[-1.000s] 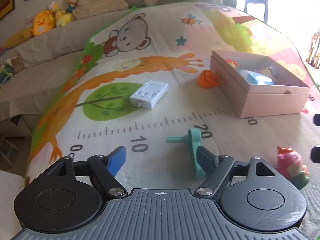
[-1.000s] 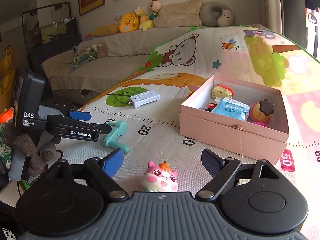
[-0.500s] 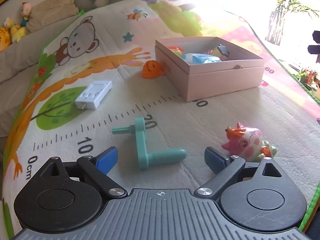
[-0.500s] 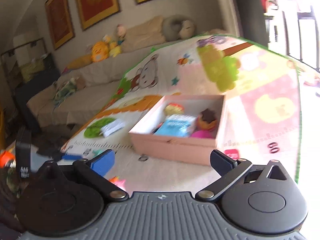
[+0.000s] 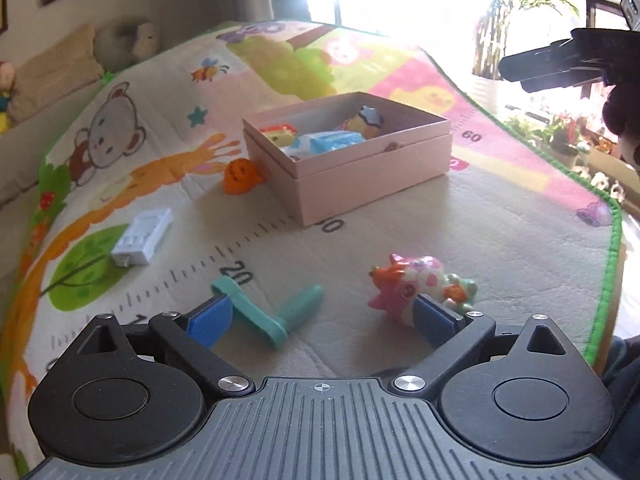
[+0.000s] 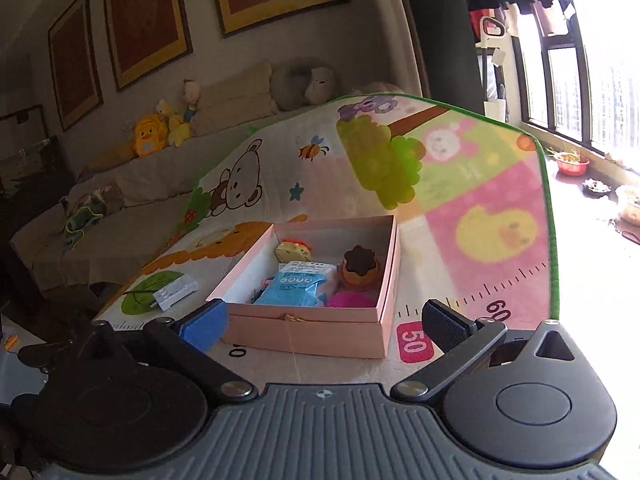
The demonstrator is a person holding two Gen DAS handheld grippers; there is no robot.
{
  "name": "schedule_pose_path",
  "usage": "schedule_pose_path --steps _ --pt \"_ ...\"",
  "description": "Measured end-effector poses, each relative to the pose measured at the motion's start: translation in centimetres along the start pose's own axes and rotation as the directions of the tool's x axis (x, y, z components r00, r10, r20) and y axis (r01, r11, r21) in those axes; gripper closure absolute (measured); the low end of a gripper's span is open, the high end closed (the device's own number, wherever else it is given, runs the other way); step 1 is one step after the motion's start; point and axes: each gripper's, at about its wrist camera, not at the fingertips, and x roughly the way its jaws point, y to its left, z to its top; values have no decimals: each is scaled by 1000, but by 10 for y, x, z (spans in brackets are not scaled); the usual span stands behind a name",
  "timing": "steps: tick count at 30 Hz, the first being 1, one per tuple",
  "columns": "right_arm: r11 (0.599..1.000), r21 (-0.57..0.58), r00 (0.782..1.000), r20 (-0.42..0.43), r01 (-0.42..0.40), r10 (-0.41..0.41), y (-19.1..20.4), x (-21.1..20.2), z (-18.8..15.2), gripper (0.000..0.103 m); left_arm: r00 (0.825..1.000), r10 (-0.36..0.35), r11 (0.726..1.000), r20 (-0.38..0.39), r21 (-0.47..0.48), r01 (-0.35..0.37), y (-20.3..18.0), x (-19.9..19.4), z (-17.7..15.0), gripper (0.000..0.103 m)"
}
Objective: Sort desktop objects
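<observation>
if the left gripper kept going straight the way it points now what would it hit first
Most likely the bare play mat. The left gripper, jaws opening with nothing pressed between them, aims down between the teal plastic crank handle and the pink squishy animal toy. Depth is uncertain; the pink cardboard box lies farther along.

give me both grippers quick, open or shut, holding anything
Left gripper: jaws wide and opening, holding nothing; the teal crank lies on the mat between them.
Right gripper: jaws wide open, empty, pointing at the pink box.
</observation>
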Motion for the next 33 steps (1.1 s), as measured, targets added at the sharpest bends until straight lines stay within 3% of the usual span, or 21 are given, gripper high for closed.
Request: schedule_pose_path --steps 2,4,7,10,12,16,21,22,29,33 --pt "998 -47 999 -22 -33 32 15 8 -5 0 997 72 997 -13 31 -72 5 9 1 3" --pt "988 -128 995 -62 -82 74 35 14 -15 0 995 91 995 -32 53 -89 12 22 0 3" --pt "958 -223 978 -145 -180 150 65 20 -34 2 993 87 995 -79 62 -82 22 43 -1 3" --pt "927 -268 953 -227 -261 203 91 27 -52 3 996 44 999 -78 11 -43 30 50 2 4" --pt "914 -291 942 -266 -282 206 102 35 -62 6 997 29 999 -78 -15 -30 30 52 3 12" --pt "909 -297 922 -339 -293 187 113 58 -76 20 997 40 998 -67 -38 -42 24 48 2 28" --pt "905 -286 902 -389 -314 190 116 77 -81 50 993 85 990 -75 -109 -93 22 44 1 33" --pt "902 -293 900 -393 -316 187 117 79 -80 54 993 89 988 -75 -122 -98 21 42 1 33" --pt "891 -339 902 -405 -303 153 116 64 -70 56 996 77 984 -36 -161 -82 18 23 3 34" --pt "911 -303 927 -331 -280 175 98 38 -38 56 996 77 984 46 -167 -69 17 2 25 34"
